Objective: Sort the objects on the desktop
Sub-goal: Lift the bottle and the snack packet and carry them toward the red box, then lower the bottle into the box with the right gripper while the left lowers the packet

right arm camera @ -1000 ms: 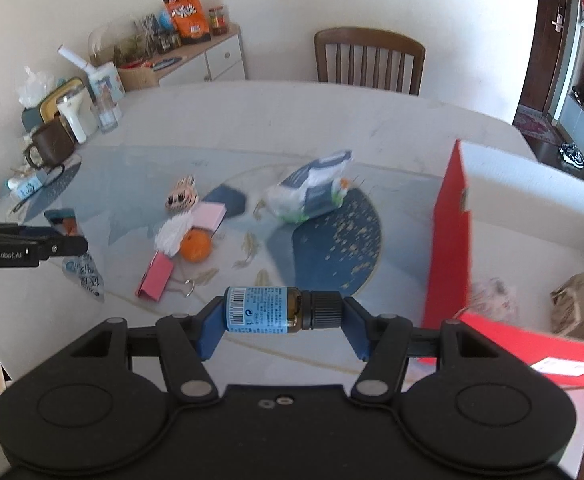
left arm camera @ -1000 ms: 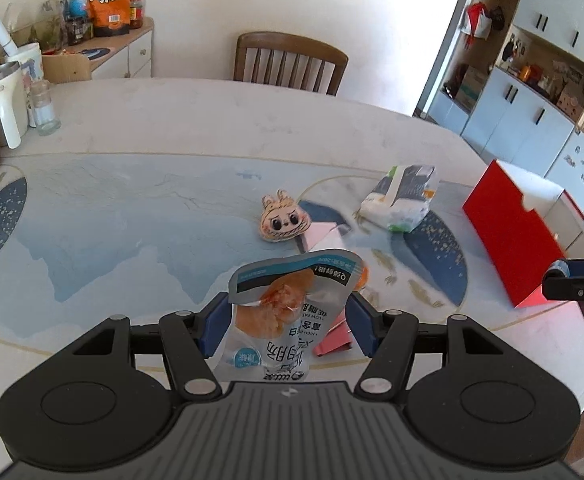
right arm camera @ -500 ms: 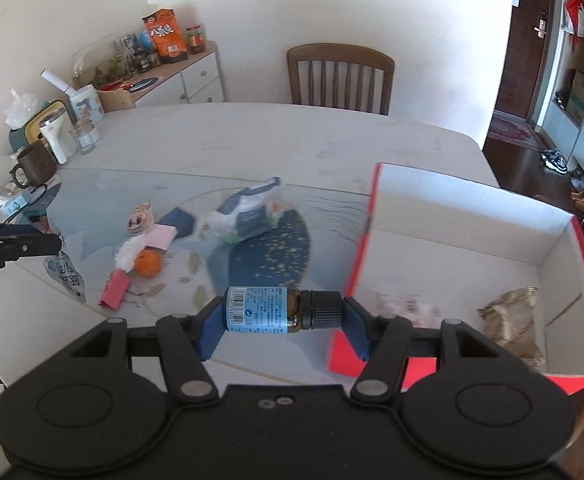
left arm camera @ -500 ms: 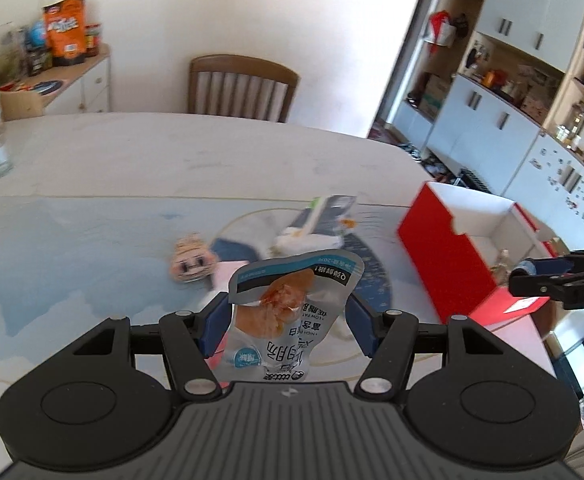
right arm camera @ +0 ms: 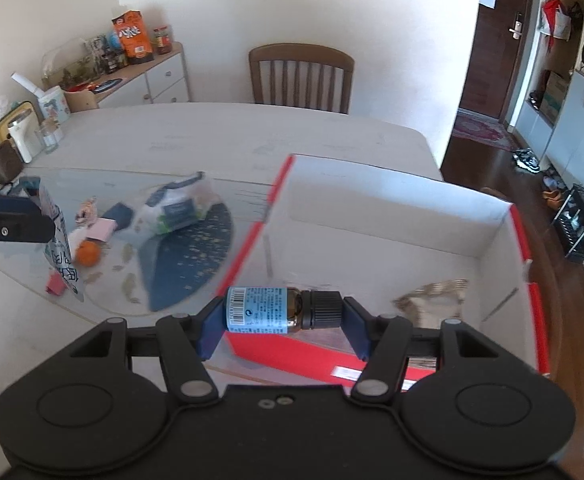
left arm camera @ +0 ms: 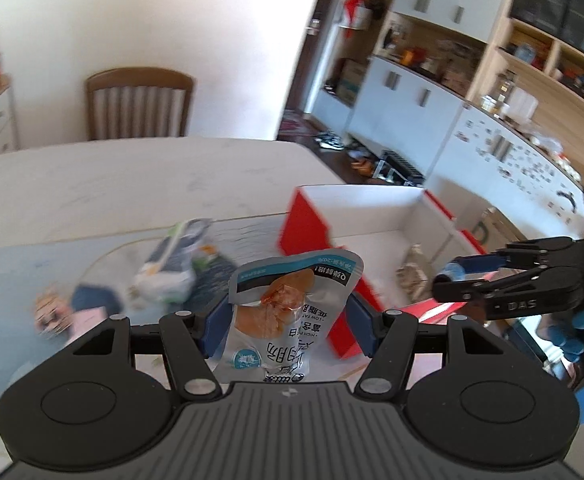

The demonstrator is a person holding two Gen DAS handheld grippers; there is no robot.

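Note:
My left gripper (left arm camera: 288, 330) is shut on a silver snack pouch (left arm camera: 288, 320) printed with a piece of meat; it hangs above the table, left of the red box (left arm camera: 311, 236). My right gripper (right arm camera: 282, 320) is shut on a small brown bottle (right arm camera: 276, 310) with a blue label and black cap, held sideways over the near left corner of the red box (right arm camera: 523, 240). The box has white inner walls and holds a crumpled brown packet (right arm camera: 431, 300). In the right wrist view the left gripper (right arm camera: 32, 226) with the pouch (right arm camera: 58, 248) shows at the far left.
On the table lie a white and green bag (right arm camera: 180, 208), an orange (right arm camera: 88, 253), a pink clip (right arm camera: 56, 284), a pink card (right arm camera: 106, 228) and a small plush toy (right arm camera: 86, 210). A mug (right arm camera: 2, 160) and cups stand at the far left. A wooden chair (right arm camera: 301, 76) stands behind the table.
Both grippers have swung to the right toward the red box, each keeping its hold. The bottle now hangs over the box's near corner; the pouch is closer to the box's left wall.

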